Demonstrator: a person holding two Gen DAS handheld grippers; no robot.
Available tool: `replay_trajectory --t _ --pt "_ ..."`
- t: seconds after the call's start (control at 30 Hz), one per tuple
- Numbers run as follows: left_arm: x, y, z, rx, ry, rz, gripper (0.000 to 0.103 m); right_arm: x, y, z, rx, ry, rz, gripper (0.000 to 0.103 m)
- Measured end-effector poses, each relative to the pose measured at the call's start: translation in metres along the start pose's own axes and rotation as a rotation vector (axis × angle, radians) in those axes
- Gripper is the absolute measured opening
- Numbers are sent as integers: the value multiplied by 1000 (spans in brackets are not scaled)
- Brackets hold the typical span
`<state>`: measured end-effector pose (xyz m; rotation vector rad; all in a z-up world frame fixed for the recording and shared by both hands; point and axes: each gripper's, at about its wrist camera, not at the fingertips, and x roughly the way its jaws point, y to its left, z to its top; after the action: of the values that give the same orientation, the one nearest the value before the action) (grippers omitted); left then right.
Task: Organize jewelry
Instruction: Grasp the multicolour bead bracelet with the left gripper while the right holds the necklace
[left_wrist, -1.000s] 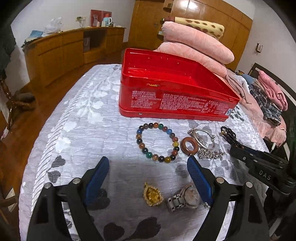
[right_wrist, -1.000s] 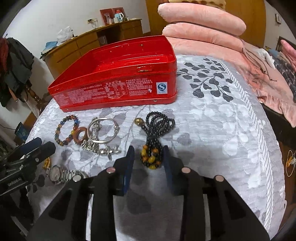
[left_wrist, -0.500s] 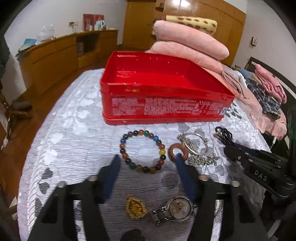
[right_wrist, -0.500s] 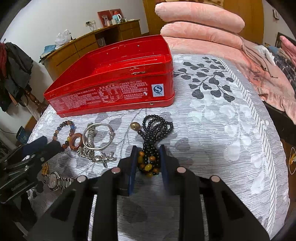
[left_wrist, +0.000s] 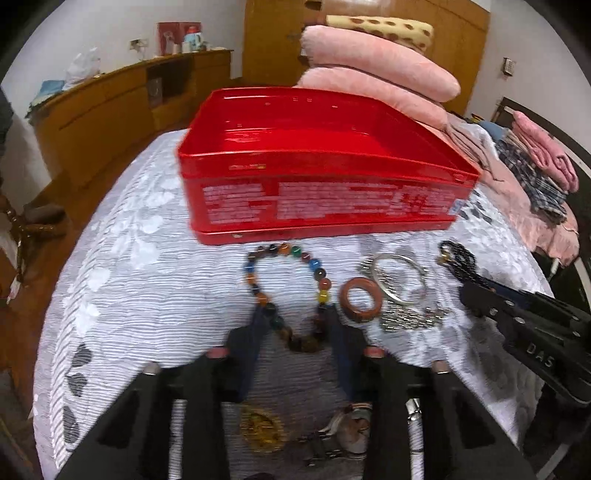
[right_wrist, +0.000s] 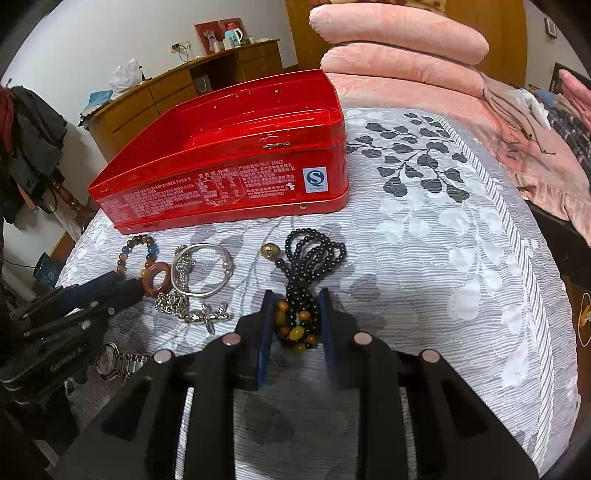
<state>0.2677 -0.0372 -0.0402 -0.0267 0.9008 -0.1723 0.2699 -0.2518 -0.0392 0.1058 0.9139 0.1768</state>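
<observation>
Jewelry lies loose on the grey leaf-patterned bedspread (right_wrist: 461, 258), in front of the open red tin (right_wrist: 229, 158). Left gripper (left_wrist: 295, 325): jaws have just been closing, now flanking the near arc of the multicoloured bead bracelet (left_wrist: 284, 291); contact unclear through blur. Right gripper (right_wrist: 295, 321): jaws narrowed onto the amber-bead end of the black bead necklace (right_wrist: 306, 273), pinching it. Judgement: both strands light, limp, slippery; will dangle and swing. Pinch across bunched beads, not one. Silver bangle (right_wrist: 201, 269), brown ring (right_wrist: 157, 282) nearby.
</observation>
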Motion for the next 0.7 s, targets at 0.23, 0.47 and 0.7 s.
replay_trajectory --t 0.23,0.47,0.7 --pt "-11 28 -3 -81 -17 -15 8 0 0 -1 -4 0 -3 24" --pt "-17 15 2 -49 -48 -22 23 0 1 -1 -4 0 -3 24" --pt "-21 10 5 -39 -62 -31 29 0 0 -1 2 0 5 24"
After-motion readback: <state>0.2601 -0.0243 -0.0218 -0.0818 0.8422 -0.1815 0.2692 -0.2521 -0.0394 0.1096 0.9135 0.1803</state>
